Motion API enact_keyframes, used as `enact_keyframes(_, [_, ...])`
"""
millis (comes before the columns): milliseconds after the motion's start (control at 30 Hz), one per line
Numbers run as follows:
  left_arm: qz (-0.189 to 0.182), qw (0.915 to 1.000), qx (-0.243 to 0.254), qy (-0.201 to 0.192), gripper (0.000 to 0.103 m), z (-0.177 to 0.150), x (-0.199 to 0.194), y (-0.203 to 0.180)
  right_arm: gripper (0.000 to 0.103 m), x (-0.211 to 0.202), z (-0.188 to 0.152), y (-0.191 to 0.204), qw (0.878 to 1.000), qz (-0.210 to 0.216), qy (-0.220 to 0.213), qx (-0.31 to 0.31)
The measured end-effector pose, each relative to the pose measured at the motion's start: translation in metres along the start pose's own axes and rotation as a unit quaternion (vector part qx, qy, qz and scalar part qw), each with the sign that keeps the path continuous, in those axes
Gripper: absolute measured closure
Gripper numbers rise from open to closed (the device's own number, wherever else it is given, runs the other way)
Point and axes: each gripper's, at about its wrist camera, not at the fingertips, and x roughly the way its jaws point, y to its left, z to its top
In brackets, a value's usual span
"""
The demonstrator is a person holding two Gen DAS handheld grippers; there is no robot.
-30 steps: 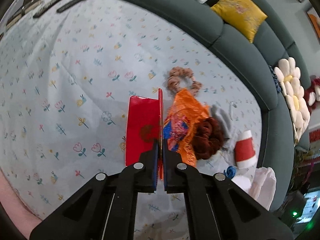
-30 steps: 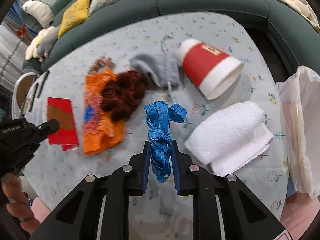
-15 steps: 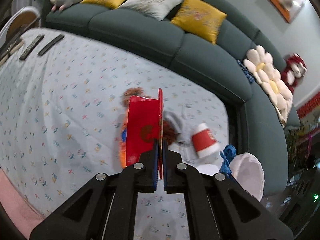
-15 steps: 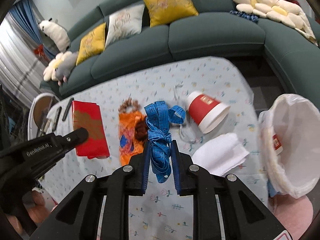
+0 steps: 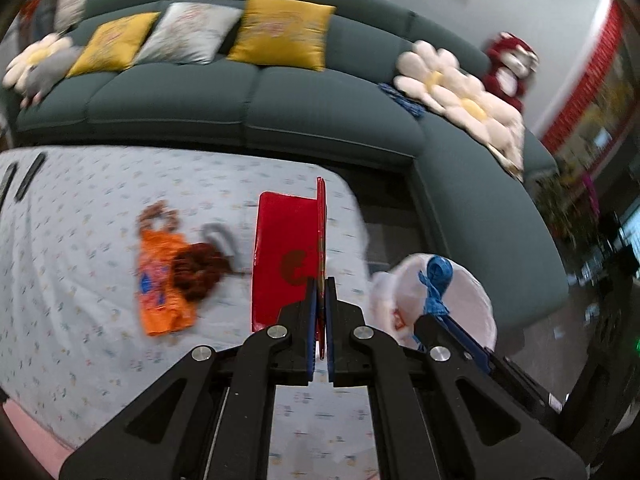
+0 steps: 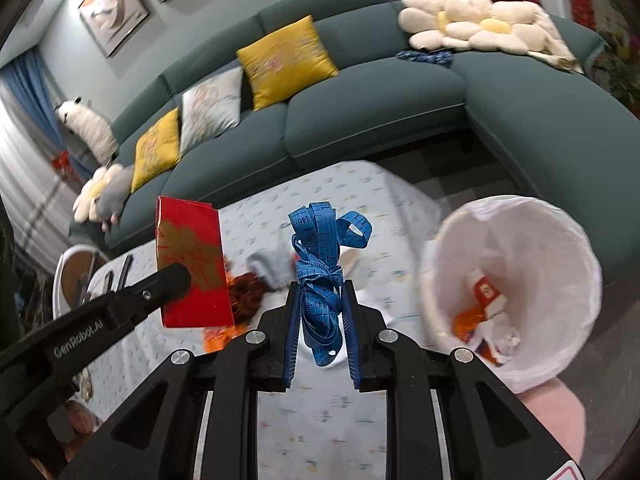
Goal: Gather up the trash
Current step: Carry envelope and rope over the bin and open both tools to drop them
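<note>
My left gripper [image 5: 319,292] is shut on a flat red envelope [image 5: 286,256], held in the air above the table's right end; the right wrist view shows the same red envelope [image 6: 192,268] at the left gripper's tip [image 6: 176,280]. My right gripper [image 6: 320,300] is shut on a bunched blue tape measure [image 6: 322,260], also lifted. That tape measure [image 5: 436,284] hangs in front of the white-lined bin [image 5: 468,304] in the left wrist view. The bin [image 6: 560,248] stands right of the table and holds several scraps.
On the flowered tablecloth [image 5: 80,220] lie an orange wrapper [image 5: 158,284], a brown scrunchie [image 5: 198,266], a grey cloth [image 5: 218,234] and a beaded ring [image 5: 156,214]. Two dark remotes [image 5: 24,178] sit at the far left. A dark green sofa [image 5: 320,108] curves behind.
Both grippers have risen with their loads and swung right toward the bin. The envelope and the tape measure were lifted off the table, and the bin has come into full view.
</note>
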Motion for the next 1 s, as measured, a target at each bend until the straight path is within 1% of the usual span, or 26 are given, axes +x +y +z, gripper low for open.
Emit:
enact_keyframes(200, [-0.027,0.9982,0.052,0.01,0.1,-0.004,0.014,-0.052,0.084,-0.019,0.008,-0.056,0.999,-0.023,-0.019,0.044])
enact_keyframes(367, [-0.058,0.9942,0.088,0.023,0.1,-0.011,0.03,-0.092,0.084,-0.027,0.012,-0.095,0.996,-0.042,-0.027,0.07])
enact_keyframes(600, [-0.099,0.9849,0.134,0.047,0.099,-0.017,0.056,-0.139,0.084,-0.03,0.013,-0.143,0.992,-0.063,-0.031,0.106])
enact_keyframes(733, [-0.118,0.9803,0.145,0.062,0.099,-0.018,0.071,-0.157,0.084,-0.028,0.012,-0.168,0.989,-0.073,-0.03,0.125])
enact_keyframes(900, [-0.13,0.9789,0.14,0.072,0.097,-0.018,0.085,-0.168,0.084,-0.023,0.01,-0.187,0.986,-0.083,-0.024,0.141])
enact_keyframes(967, [-0.129,0.9799,0.136,0.07,0.086,-0.018,0.087,-0.169,0.084,-0.021,0.01,-0.189,0.986,-0.084,-0.021,0.143])
enact_keyframes(1000, [-0.124,0.981,0.133,0.067,0.074,-0.018,0.088,-0.168,0.084,-0.018,0.01,-0.191,0.986,-0.084,-0.019,0.144])
